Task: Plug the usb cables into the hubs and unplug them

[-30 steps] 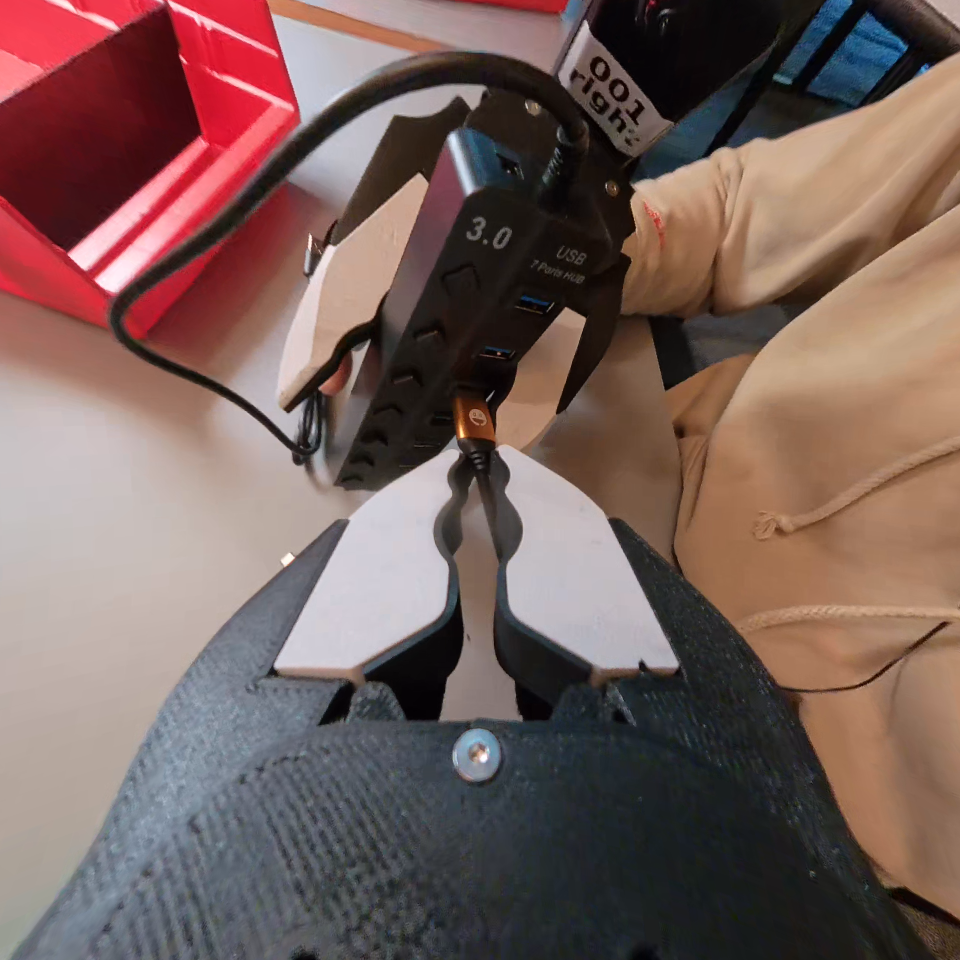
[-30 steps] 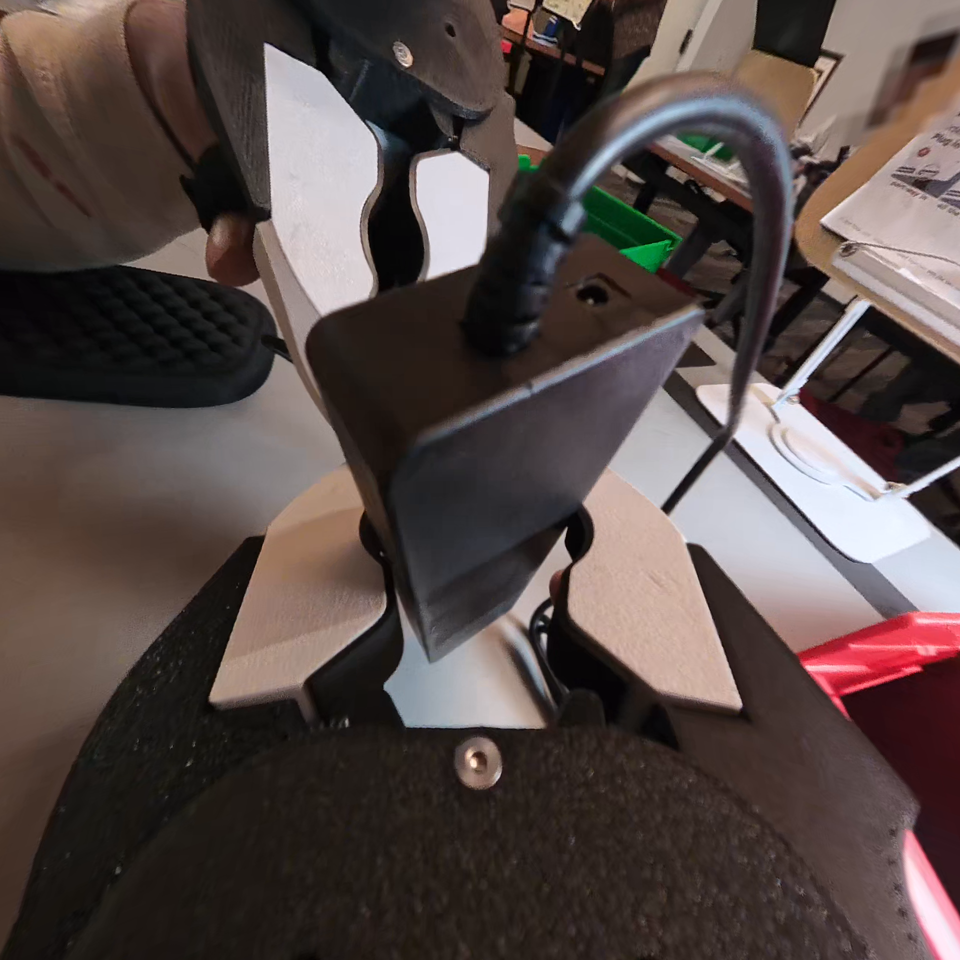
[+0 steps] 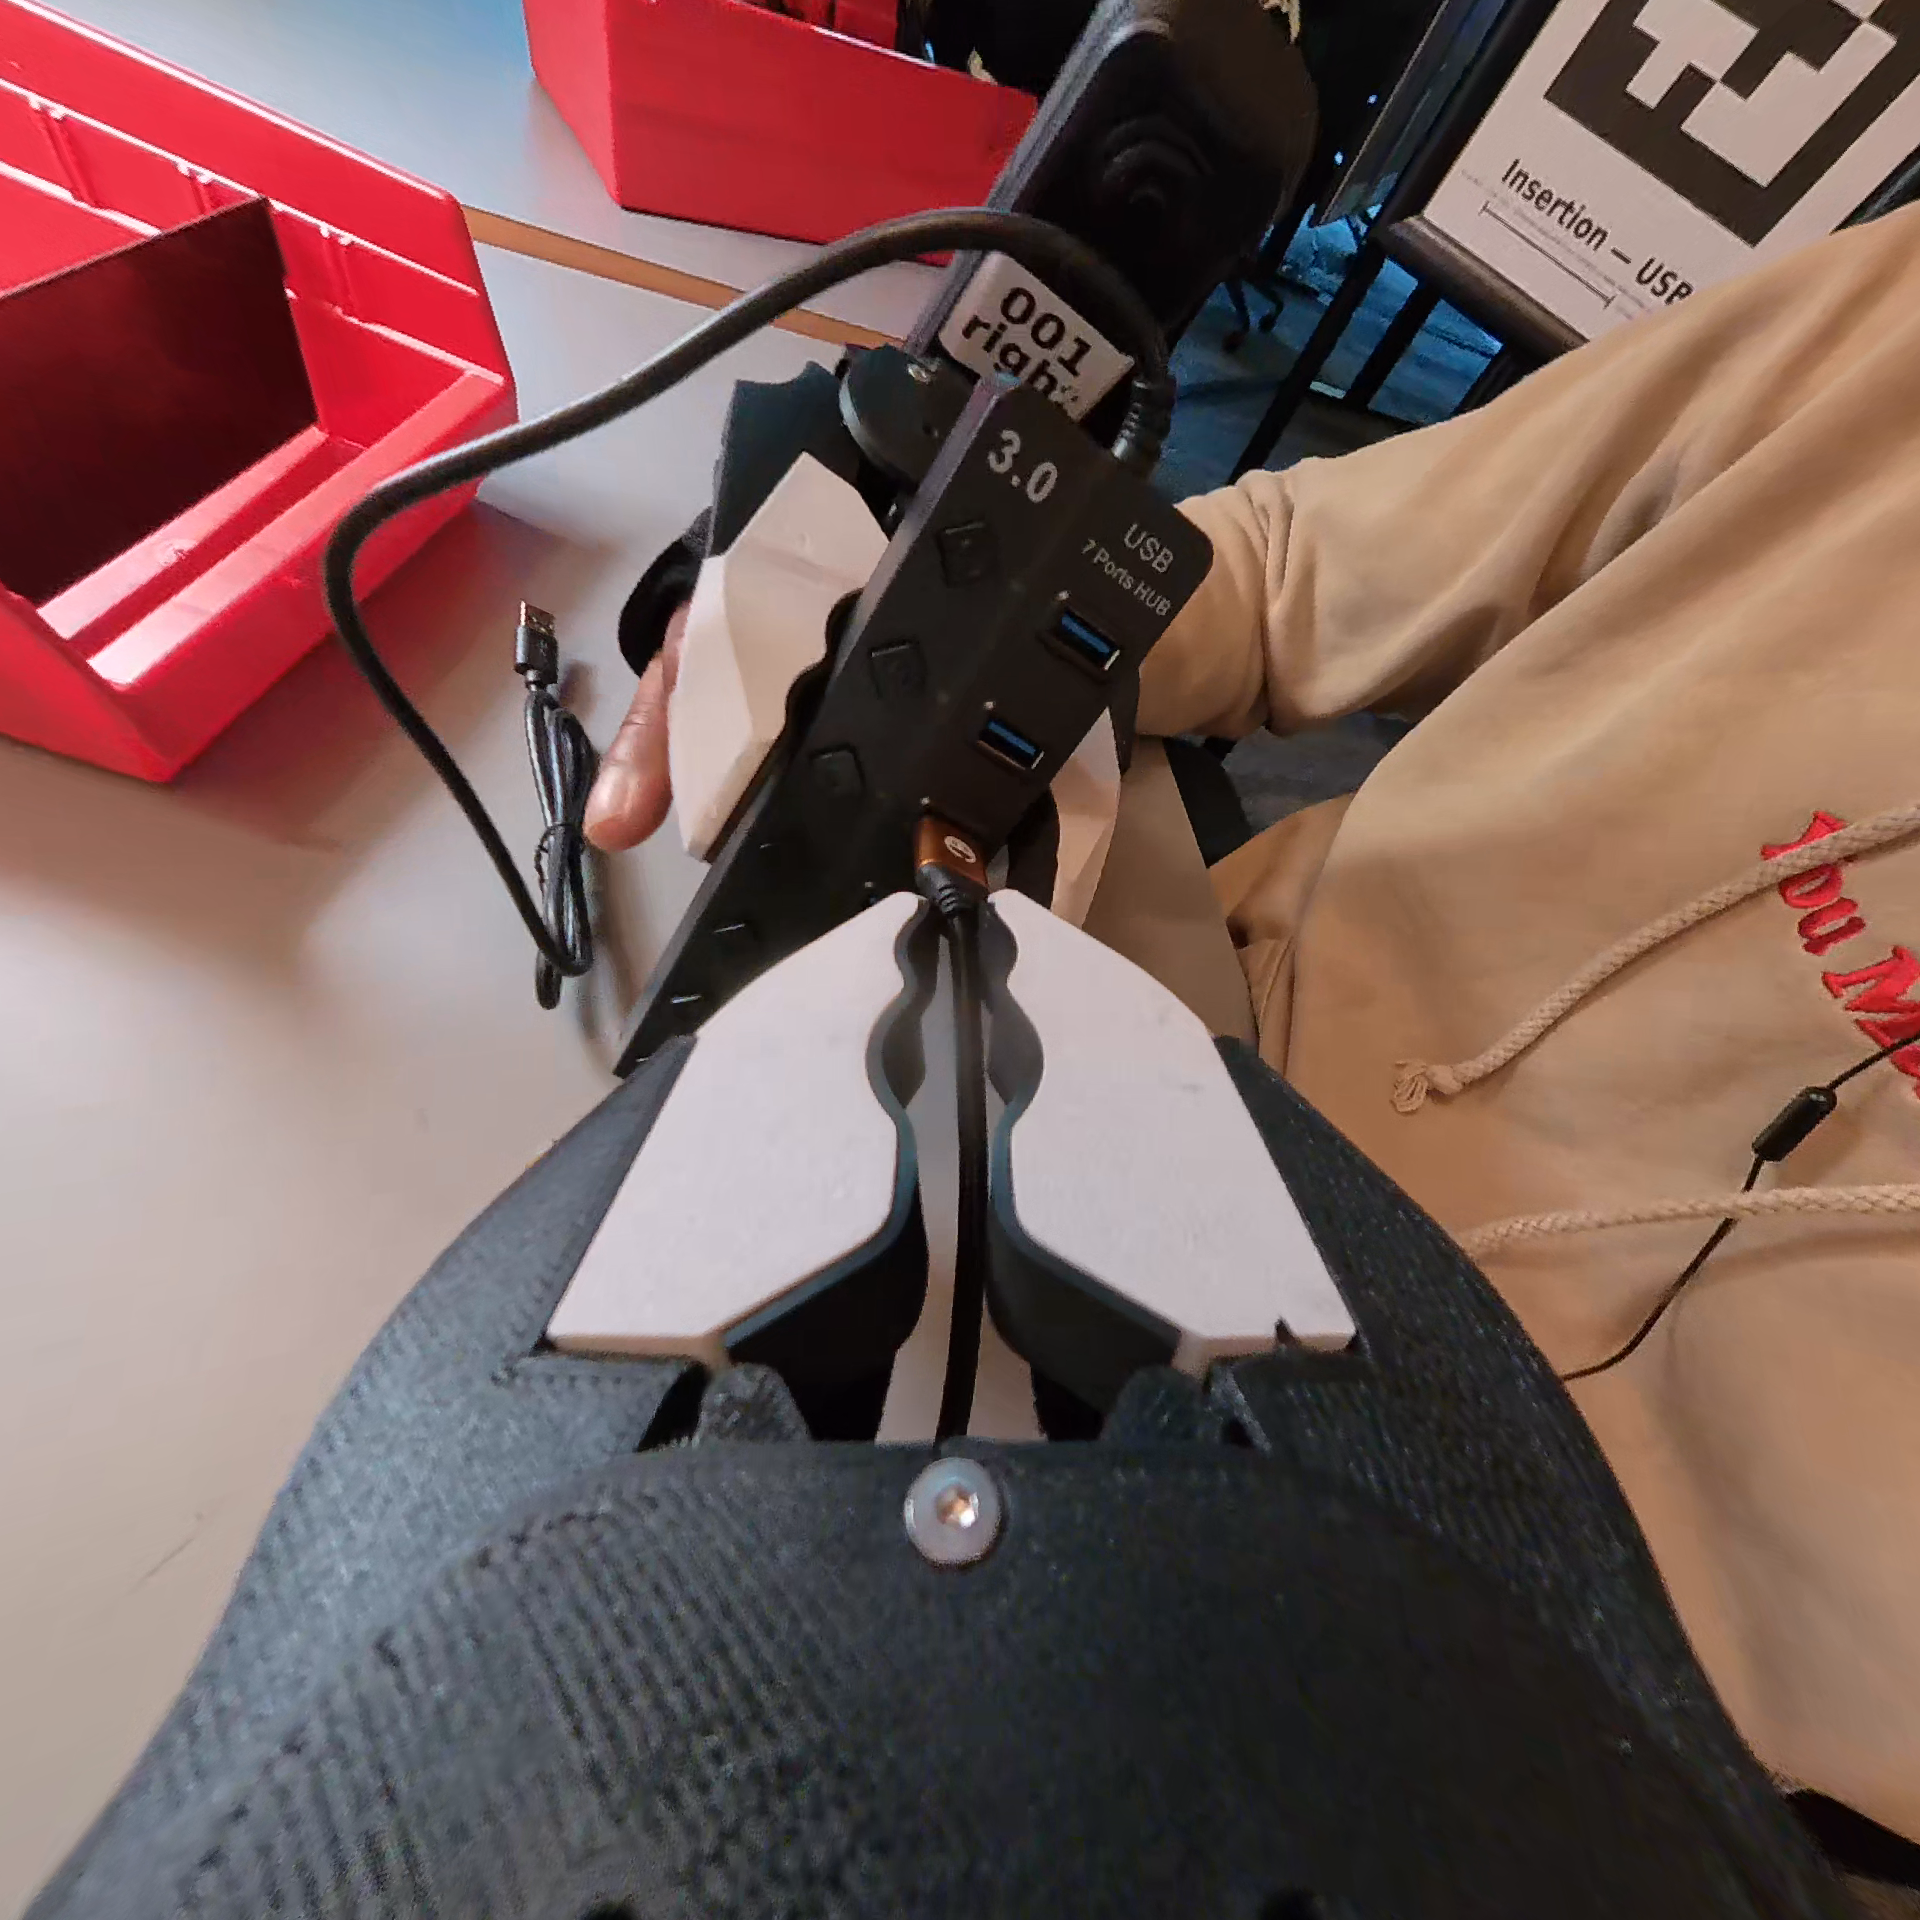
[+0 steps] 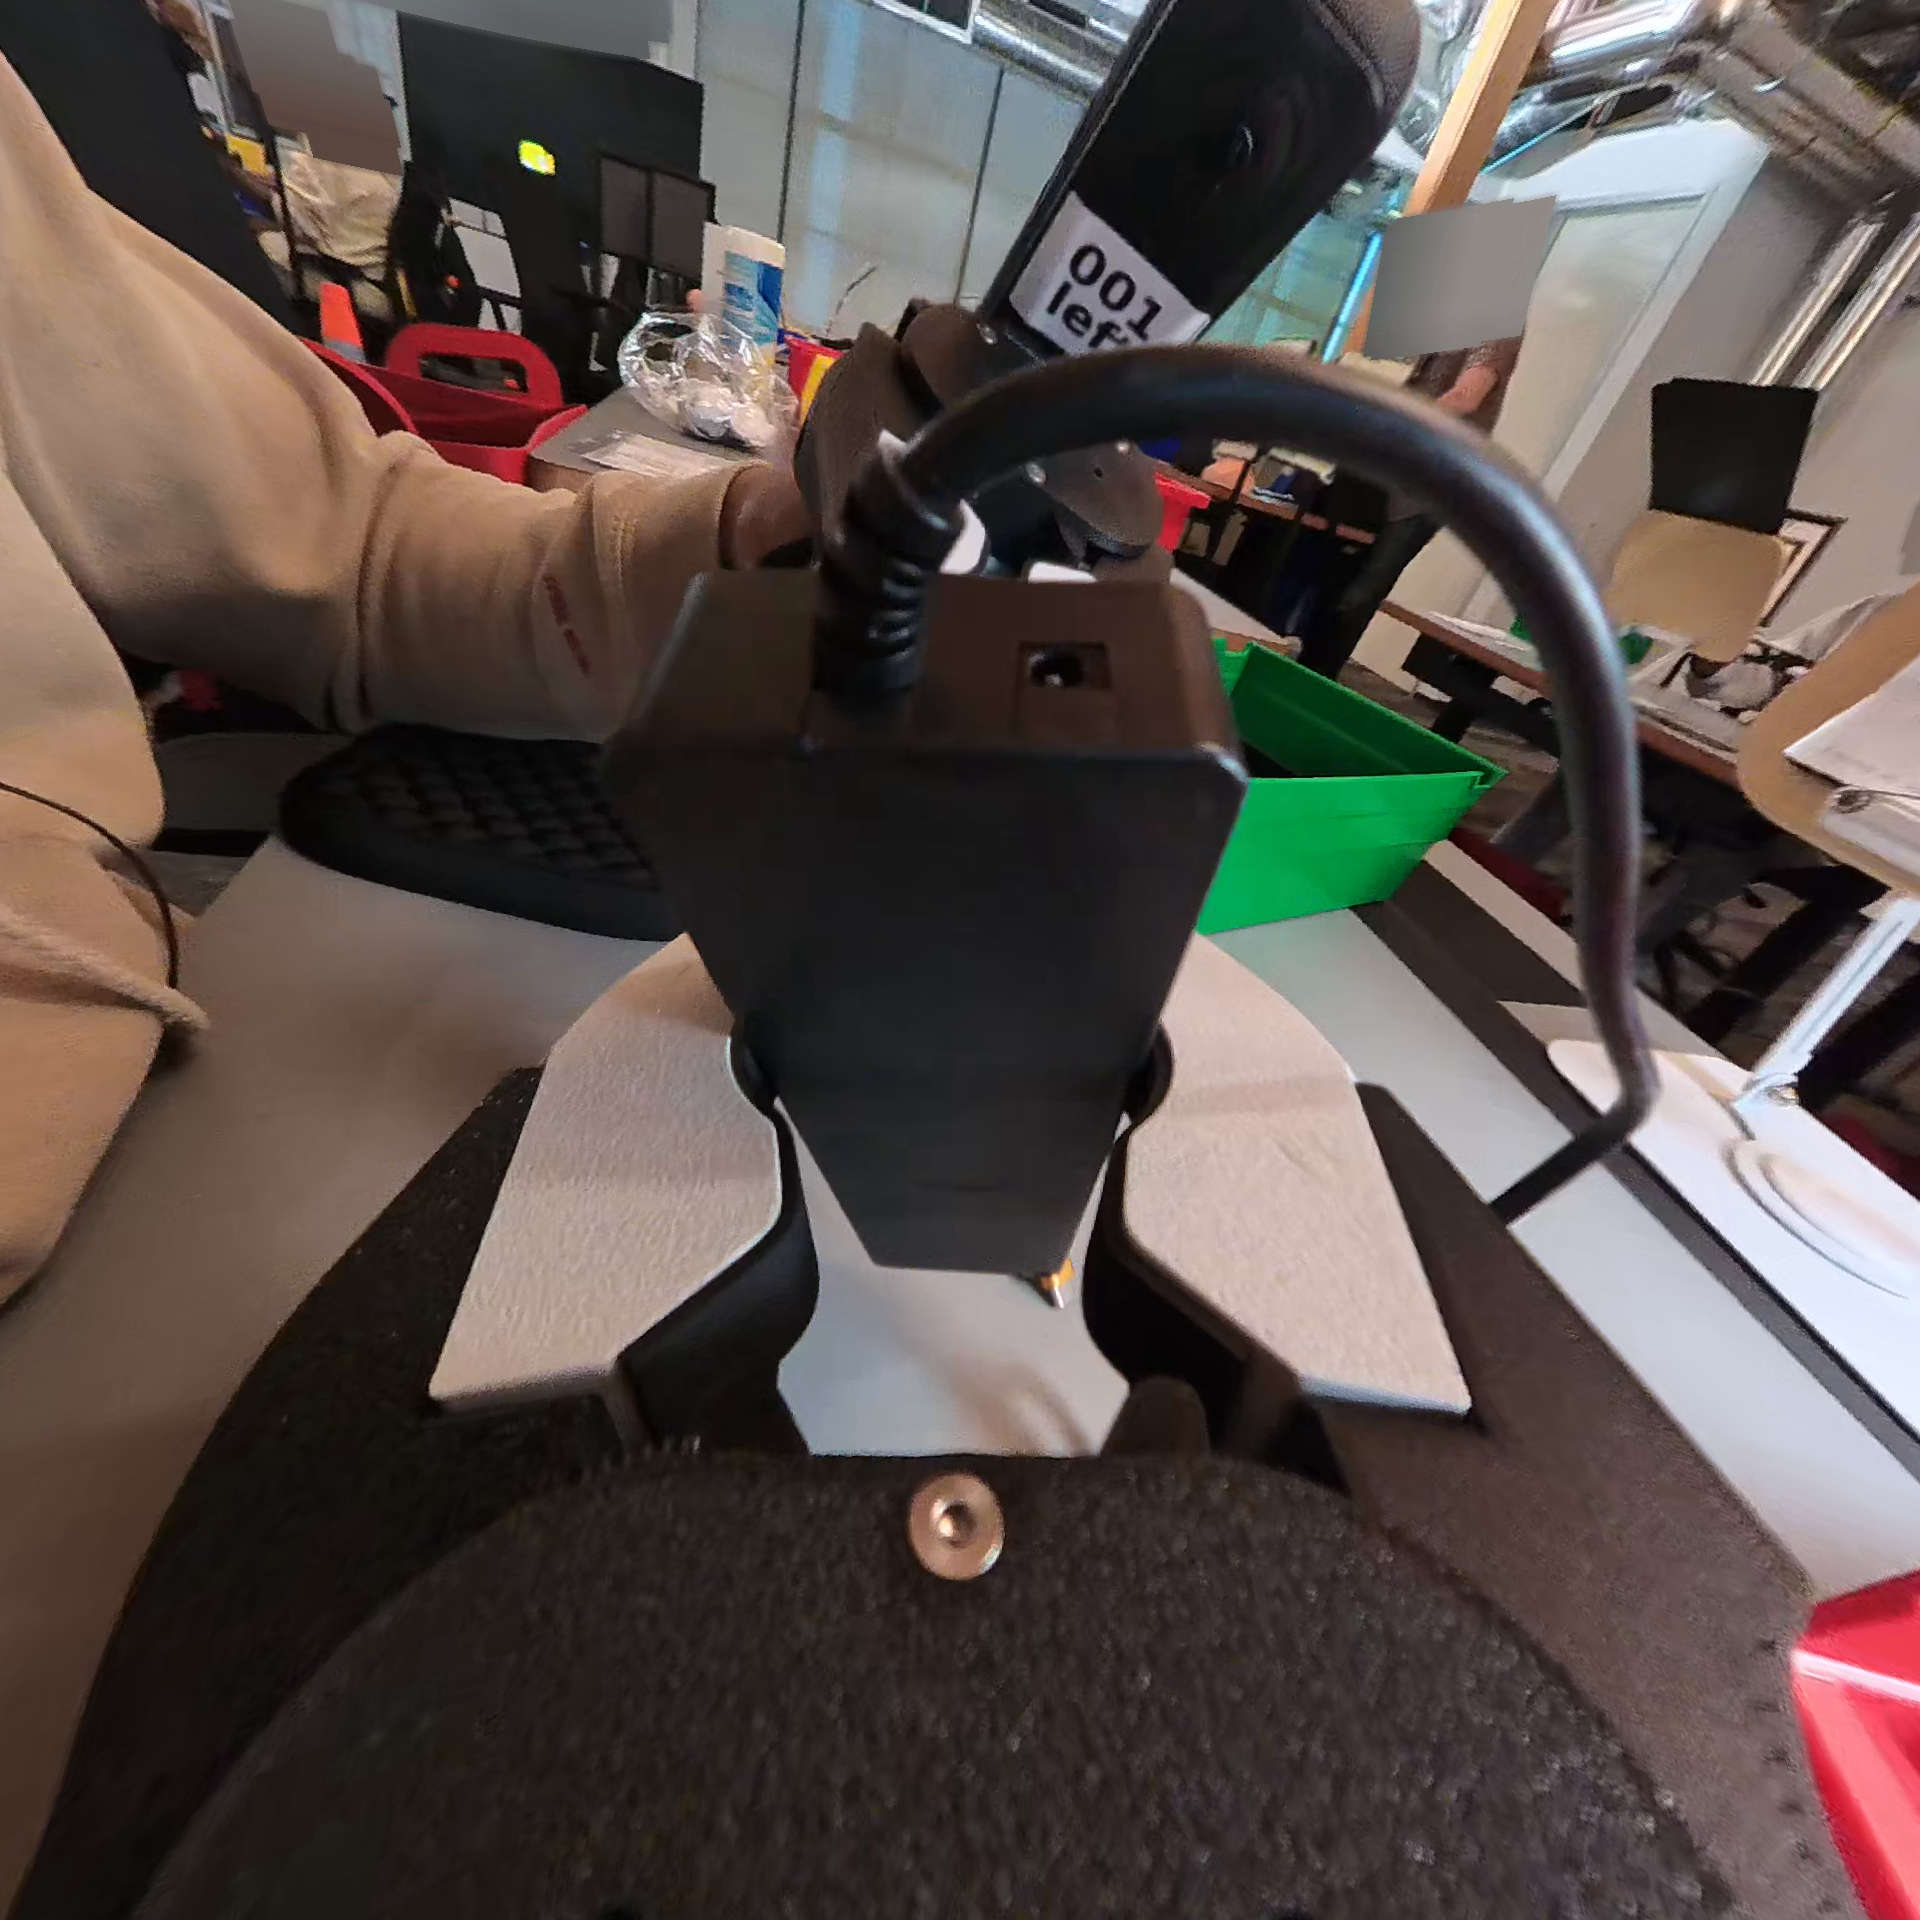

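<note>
Left gripper (image 3: pixel 951 914) sits nearly closed around a thin black cable (image 3: pixel 961 1143), its tips just behind the orange plug (image 3: pixel 948 850); whether the pads truly pinch the cable or only bracket it I cannot tell. That plug is seated in the third port down the black USB hub (image 3: pixel 935 717), with two blue ports above it unoccupied. Right gripper (image 4: pixel 940 1174) is clamped on the hub's narrow sides and holds it above the worktop (image 3: pixel 208 1143), tilted, its thick lead (image 4: pixel 1455 520) arching away. A second loose cable (image 3: pixel 551 748) lies on the worktop beside a red bin (image 3: pixel 312 436).

Judging from this, the risk lies in the pull. A hold on the cable rather than the plug shell would load the strain relief, and the cable could slip through the pads. A pull off the port's axis could lever the plug sideways or twist the hub in the right gripper's narrow hold.
</note>
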`<action>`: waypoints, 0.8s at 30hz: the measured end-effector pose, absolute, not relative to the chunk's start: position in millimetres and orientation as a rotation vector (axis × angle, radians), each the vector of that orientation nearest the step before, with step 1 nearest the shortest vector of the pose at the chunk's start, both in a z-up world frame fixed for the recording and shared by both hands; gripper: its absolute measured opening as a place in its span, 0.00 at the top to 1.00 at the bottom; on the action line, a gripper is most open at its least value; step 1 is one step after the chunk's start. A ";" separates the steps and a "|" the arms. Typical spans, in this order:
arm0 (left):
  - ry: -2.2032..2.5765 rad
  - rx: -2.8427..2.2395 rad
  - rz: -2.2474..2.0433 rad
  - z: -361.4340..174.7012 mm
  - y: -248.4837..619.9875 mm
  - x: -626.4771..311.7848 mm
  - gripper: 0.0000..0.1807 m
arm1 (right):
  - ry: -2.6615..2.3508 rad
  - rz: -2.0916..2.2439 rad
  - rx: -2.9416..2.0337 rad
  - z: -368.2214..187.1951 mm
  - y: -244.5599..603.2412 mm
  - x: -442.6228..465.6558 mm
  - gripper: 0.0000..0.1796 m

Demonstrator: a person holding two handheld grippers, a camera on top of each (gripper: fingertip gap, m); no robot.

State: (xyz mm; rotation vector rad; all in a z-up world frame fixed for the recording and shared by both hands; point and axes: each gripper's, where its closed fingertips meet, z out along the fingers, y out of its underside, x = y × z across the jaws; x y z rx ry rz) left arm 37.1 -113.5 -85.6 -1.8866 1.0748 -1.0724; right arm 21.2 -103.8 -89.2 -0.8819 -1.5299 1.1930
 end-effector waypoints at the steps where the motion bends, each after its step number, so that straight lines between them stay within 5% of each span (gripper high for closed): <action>1: 1.081 -1.890 -1.069 -87.0 -113.9 37.3 0.96 | -1.534 1.203 -0.885 -90.1 -104.3 21.4 0.65; 24: 0.812 -1.796 -1.014 -69.0 -87.1 40.0 0.97 | -1.510 1.224 -1.243 -113.6 -76.9 10.9 0.63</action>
